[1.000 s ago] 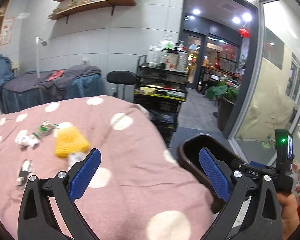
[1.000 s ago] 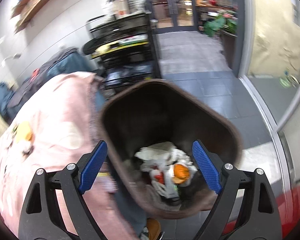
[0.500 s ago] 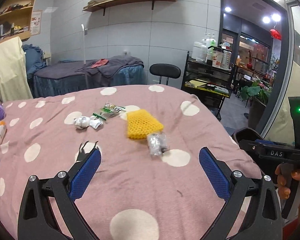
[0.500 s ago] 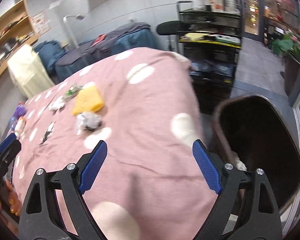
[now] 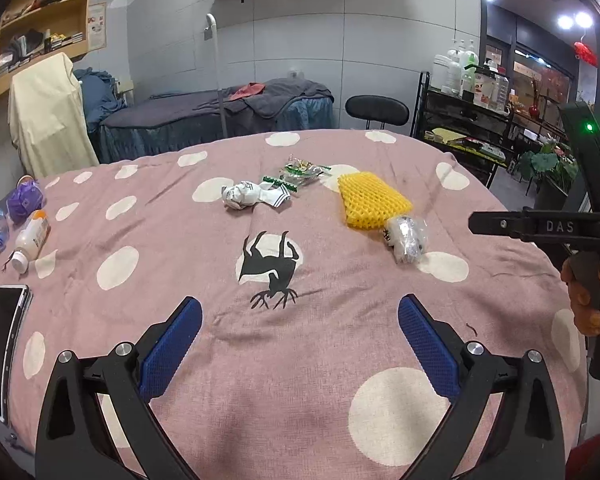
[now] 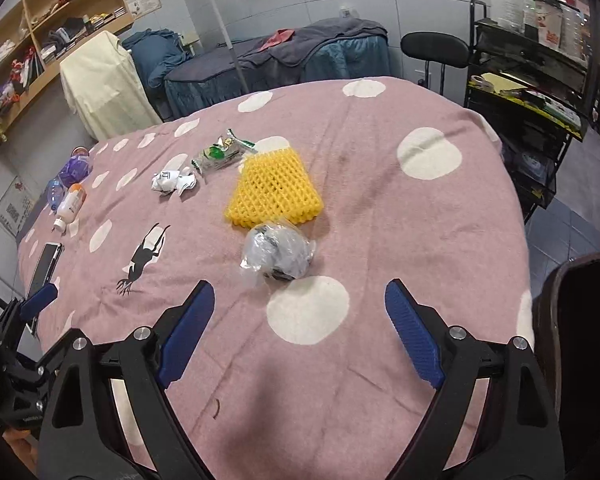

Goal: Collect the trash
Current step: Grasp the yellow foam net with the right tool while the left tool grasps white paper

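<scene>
Both our tools, right tool [image 6: 296,324] and left tool [image 5: 300,344], gape wide, empty, now swung from the bin [image 6: 572,320] to the bed [image 6: 380,200]. Beyond: clear plastic wad [image 6: 278,254], yellow foam net [image 6: 274,190], crumpled paper [image 6: 174,180], green wrapper [image 6: 220,154] await pickup.

My left gripper [image 5: 298,340] with black angular arms, blue cross-hatched pads, round silver screws at the joints, my right gripper [image 6: 296,330] built the same, its black body lettered DAS, a green light glowing on top
</scene>
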Available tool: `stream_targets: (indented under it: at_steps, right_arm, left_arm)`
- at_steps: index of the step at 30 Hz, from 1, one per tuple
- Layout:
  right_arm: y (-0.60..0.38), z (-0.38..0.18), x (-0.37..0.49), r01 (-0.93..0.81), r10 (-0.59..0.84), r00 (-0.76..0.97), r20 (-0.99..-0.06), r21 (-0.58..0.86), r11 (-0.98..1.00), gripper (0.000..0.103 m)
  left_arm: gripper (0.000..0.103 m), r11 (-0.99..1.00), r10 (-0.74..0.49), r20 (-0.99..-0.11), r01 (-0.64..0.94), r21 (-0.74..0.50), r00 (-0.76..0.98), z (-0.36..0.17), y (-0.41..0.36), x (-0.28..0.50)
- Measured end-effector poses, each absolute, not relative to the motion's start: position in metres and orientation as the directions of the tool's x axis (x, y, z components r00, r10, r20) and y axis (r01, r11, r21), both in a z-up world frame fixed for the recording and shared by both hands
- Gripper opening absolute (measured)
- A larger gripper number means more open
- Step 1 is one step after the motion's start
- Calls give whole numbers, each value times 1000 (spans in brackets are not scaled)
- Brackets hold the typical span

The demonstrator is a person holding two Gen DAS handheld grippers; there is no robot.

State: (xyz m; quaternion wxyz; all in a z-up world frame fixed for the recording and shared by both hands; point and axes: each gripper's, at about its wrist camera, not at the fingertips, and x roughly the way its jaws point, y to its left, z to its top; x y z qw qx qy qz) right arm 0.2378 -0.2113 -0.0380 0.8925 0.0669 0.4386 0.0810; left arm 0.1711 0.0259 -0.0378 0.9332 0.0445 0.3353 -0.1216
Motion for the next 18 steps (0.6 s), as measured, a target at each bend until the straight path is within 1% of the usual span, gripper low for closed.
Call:
stream_targets:
  at_steps: [4, 7, 11, 14, 18]
  right_arm:
    - [-190, -43, 275, -137, 227, 572, -788, 182, 974, 86]
    - [-176, -49, 309, -150, 214, 559, -801, 157, 976, 86]
    - [-166, -66, 349, -148, 234, 491, -839, 184, 972, 86]
    - [-162, -78, 371, -131, 224, 459, -860, 184, 974, 86]
    - [-160, -89, 389, -112, 211, 436, -875, 180, 977, 86]
  left_arm:
    - [97, 961, -213, -649, 275, -6, 730, -42, 25, 177]
    - [97, 956, -227, -645, 294, -3, 730, -43, 21, 182]
    - [97, 949, -215, -661, 313, 33, 719, -46, 19, 195]
    - [97, 949, -203, -672, 313, 44, 713, -48, 28, 216]
    - [97, 961, -193, -681, 276, 14, 706, -50, 47, 259]
